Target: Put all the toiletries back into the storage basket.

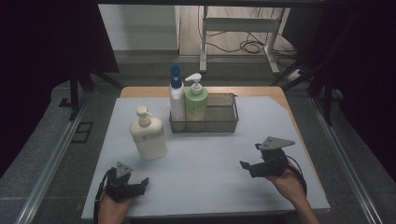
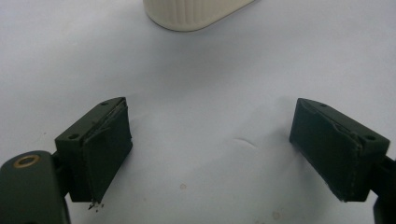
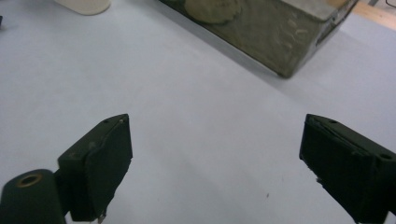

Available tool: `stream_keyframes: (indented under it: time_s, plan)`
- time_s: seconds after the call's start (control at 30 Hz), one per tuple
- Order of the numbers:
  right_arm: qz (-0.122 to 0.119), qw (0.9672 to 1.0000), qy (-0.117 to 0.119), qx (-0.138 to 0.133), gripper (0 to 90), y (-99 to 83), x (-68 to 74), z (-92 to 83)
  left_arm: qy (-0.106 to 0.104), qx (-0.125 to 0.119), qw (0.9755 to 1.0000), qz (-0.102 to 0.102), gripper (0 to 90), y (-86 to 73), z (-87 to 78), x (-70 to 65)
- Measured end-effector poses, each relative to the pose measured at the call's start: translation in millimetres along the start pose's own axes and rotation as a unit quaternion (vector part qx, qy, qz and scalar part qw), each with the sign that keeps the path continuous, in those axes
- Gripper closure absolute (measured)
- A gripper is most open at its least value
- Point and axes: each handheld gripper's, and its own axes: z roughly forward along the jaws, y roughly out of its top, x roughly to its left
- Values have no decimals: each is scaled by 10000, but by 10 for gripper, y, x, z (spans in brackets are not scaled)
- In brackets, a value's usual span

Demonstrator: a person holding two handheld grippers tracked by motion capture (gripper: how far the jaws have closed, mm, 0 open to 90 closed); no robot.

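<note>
The cream pump bottle (image 1: pixel 148 135) stands just left of the wire basket (image 1: pixel 229 122). With the left gripper (image 1: pixel 140 183) wide-jawed and empty, approach level and clamp the bottle's body squarely.

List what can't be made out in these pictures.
- Cream pump bottle: label print too small in the high view; the left gripper view's top edge cuts off all but its base.
- Mesh basket: right gripper view's top edge crops it; its wall blurs the green bottle.
- Blue-capped bottle: lower part behind the basket wall.
</note>
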Motion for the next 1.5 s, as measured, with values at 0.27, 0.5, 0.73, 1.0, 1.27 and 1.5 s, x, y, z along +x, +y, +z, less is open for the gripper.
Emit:
stream_keyframes:
  time_s: [0.27,0.5,0.73,1.0,1.27,1.5]
  plan:
    - [210,9997,-83,106,20,-318,-28,22,0,-1,10000,-2,126,2,-1,1]
    - [379,9990,-135,200,19,-574,-80,95,12,-16,10000,-52,148,6,-12,10]
    - [529,9980,-187,273,20,-724,-152,164,119,-54,9999,-93,229,37,-63,58]
    - [447,9977,-247,434,68,-761,-124,219,46,-208,9996,-174,362,129,-118,142]
    - [425,9978,-225,451,72,-769,-116,228,16,-144,9997,-215,486,217,-116,252]
    - [429,9979,-219,434,71,-773,-117,229,11,-55,10000,-35,688,310,-29,297]
